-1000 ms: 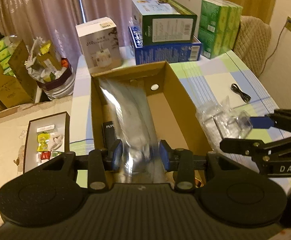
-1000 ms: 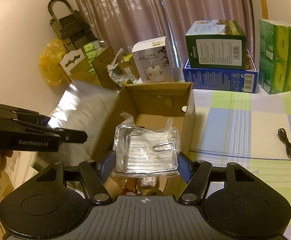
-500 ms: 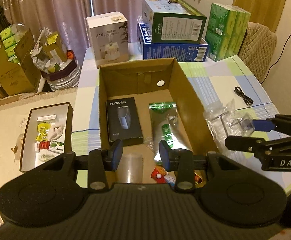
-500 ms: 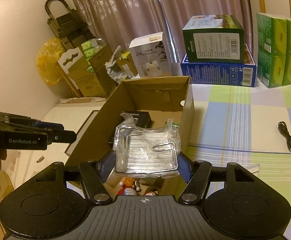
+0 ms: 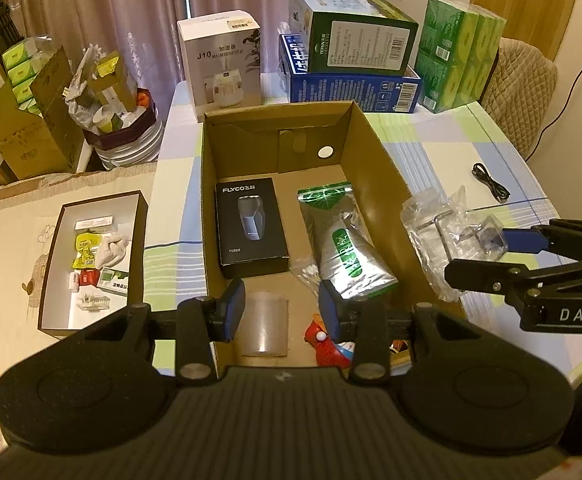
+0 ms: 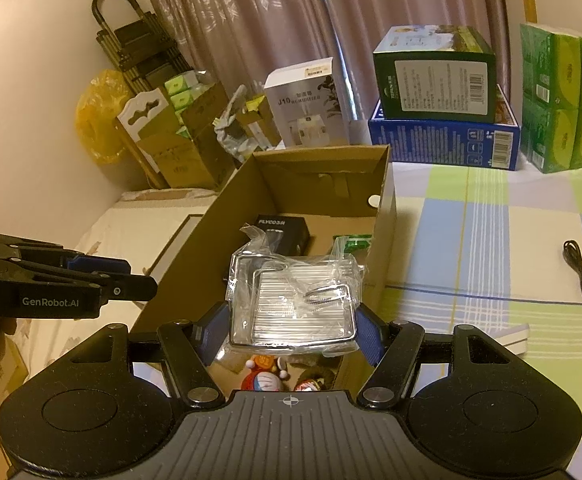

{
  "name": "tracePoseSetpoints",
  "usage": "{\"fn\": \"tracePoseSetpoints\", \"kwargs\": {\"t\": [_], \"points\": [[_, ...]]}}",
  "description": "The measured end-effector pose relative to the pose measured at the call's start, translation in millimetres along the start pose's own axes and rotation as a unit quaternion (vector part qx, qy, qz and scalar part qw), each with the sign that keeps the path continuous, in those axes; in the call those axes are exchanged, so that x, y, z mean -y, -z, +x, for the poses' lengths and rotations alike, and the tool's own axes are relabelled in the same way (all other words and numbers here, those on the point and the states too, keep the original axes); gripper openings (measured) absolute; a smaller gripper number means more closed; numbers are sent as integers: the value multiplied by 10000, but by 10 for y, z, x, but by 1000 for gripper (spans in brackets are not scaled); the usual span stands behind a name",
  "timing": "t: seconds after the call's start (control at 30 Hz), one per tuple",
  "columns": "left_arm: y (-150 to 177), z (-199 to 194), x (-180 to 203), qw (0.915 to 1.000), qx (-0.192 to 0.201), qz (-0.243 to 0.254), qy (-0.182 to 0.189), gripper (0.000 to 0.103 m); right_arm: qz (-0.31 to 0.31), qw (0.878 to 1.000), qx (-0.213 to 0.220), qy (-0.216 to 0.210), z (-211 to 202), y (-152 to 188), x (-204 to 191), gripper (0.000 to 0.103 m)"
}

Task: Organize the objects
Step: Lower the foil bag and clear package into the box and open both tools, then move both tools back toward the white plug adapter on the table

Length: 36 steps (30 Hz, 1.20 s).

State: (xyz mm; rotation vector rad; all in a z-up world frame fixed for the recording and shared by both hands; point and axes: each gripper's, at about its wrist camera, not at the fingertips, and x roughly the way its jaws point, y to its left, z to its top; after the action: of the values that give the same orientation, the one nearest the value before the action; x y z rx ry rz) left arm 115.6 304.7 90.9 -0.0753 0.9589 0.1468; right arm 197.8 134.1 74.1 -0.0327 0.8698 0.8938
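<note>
Right gripper: the right gripper point(image 6: 291, 330) is clamped on a clear plastic bag point(image 6: 295, 300) holding a ribbed metal rack; the blue pads point(image 6: 213, 332) press its two sides.
Bag's place: centre of the right wrist view, raised over the near right corner of the cardboard box point(image 6: 195, 248); in the left wrist view it shows at middle right point(image 5: 439, 236), just outside the box's right wall.
Left gripper: the left gripper point(image 5: 282, 312) holds nothing, its jaws a moderate way apart, low in the frame above the near end of the box.
Inside the box: a black shaver carton point(image 5: 251, 226) at left, a silver and green pouch point(image 5: 343, 240) at right beside it, small toys point(image 5: 327, 344) at the near end.
Table: a checked cloth point(image 6: 491, 240) in green, blue and white, with a black cable point(image 6: 581, 270) at right, well apart from the box.
Far edge: a white carton point(image 5: 221, 60), a green box point(image 5: 351, 46) on a blue box point(image 5: 351, 88), green tissue packs point(image 5: 459, 56).
Left of frame: an open tray of small items point(image 5: 91, 256) on a pale surface.
Room: curtains point(image 5: 131, 8) behind.
</note>
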Motion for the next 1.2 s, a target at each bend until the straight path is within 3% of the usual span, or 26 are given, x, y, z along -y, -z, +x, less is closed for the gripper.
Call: {"fn": "tracePoseSetpoints", "kwargs": {"t": [0.53, 0.67, 0.8, 1.2], "points": [[-9, 46, -27, 10000, 10, -68, -11, 37, 267, 9995, -31, -191, 93, -42, 50, 63], [10, 45, -28, 9999, 22, -28, -116, 39, 560, 9973, 77, -469, 151, -100, 123, 82], [43, 43, -27, 9998, 20, 28, -177, 40, 652, 9969, 142, -413, 117, -129, 175, 83], [134, -38, 118, 9997, 91, 8, -238, 58, 599, 9980, -9, -213, -75, 2, 212, 83]]}}
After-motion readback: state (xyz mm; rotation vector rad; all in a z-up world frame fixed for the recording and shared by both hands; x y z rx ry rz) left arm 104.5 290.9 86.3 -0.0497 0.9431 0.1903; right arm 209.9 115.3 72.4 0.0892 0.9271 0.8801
